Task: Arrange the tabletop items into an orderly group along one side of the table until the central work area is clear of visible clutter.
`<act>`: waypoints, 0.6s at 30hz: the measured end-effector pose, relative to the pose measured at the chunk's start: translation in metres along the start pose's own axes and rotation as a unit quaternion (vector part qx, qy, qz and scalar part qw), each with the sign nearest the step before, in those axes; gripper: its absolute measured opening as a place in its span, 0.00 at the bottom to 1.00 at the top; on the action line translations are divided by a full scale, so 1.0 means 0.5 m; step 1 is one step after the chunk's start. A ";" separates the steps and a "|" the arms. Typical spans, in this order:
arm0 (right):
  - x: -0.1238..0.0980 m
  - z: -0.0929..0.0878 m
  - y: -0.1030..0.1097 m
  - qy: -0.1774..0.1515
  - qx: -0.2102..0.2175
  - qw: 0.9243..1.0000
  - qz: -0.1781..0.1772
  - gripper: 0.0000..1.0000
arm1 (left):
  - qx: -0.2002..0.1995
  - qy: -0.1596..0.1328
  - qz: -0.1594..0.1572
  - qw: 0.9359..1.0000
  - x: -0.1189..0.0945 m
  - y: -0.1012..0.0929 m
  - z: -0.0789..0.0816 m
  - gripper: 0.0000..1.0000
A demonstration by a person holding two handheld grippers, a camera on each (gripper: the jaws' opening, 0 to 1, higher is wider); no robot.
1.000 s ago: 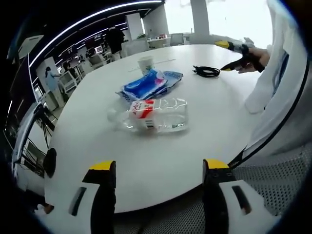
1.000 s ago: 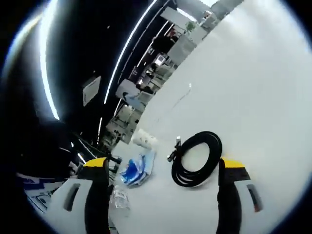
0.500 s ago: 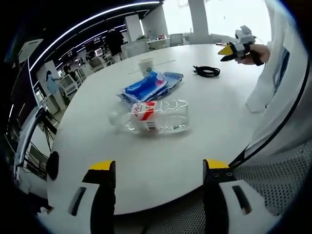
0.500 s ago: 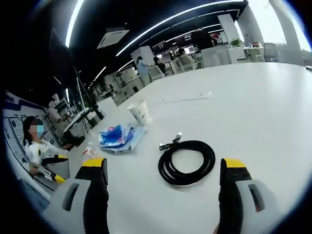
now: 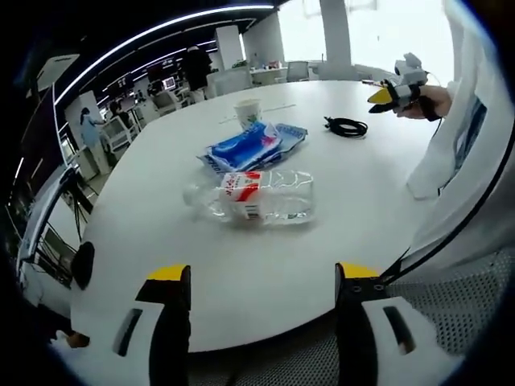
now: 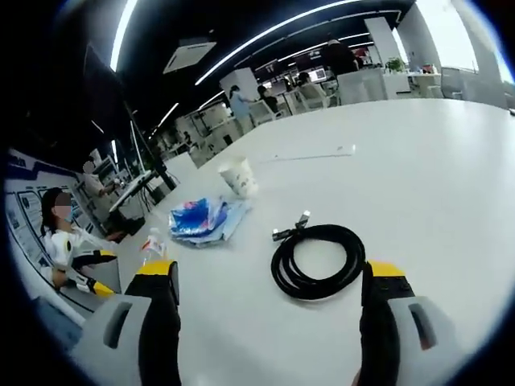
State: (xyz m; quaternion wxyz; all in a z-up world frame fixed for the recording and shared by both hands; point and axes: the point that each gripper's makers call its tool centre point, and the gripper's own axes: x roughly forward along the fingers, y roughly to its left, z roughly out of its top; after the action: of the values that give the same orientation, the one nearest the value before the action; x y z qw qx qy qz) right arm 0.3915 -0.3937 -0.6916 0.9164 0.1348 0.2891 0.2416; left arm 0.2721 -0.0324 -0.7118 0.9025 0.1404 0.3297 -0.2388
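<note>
Left view from table (image 5: 265,265) edge; right nearer; both share cable (image 5: 344,125).

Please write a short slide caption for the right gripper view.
Open right gripper hovering over a coiled black cable on the white table.

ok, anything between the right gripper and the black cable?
Nothing visible. In the right gripper view the open right gripper faces the coiled black cable across bare white table; the paper cup and blue packet sit beyond it.
</note>
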 end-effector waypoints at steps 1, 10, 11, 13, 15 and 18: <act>0.004 0.001 0.011 0.002 0.002 1.000 0.006 0.93 | -0.004 -0.002 0.001 1.000 -0.001 0.001 0.001 0.74; 0.043 -0.020 0.095 0.043 -0.031 0.997 0.054 0.92 | -0.013 0.003 -0.010 1.000 -0.001 -0.011 0.000 0.73; 0.046 -0.023 0.103 0.048 -0.036 0.996 0.058 0.92 | -0.016 0.002 -0.009 1.000 -0.002 -0.010 0.001 0.73; 0.055 -0.030 0.121 0.061 -0.045 0.995 0.069 0.91 | -0.020 -0.001 -0.009 1.000 -0.003 -0.009 0.003 0.73; 0.065 -0.037 0.142 0.073 -0.051 0.993 0.081 0.91 | -0.020 -0.001 -0.008 1.000 -0.004 -0.010 0.005 0.72; 0.081 -0.042 0.174 0.090 -0.065 0.989 0.099 0.90 | -0.018 -0.004 -0.007 1.000 -0.004 -0.010 0.006 0.72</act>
State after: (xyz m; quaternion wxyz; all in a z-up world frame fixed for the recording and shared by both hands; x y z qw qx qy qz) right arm 0.3762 -0.2967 -0.6935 0.8649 0.0806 0.3397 0.3608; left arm 0.2697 -0.0372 -0.7085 0.9044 0.1208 0.3316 -0.2400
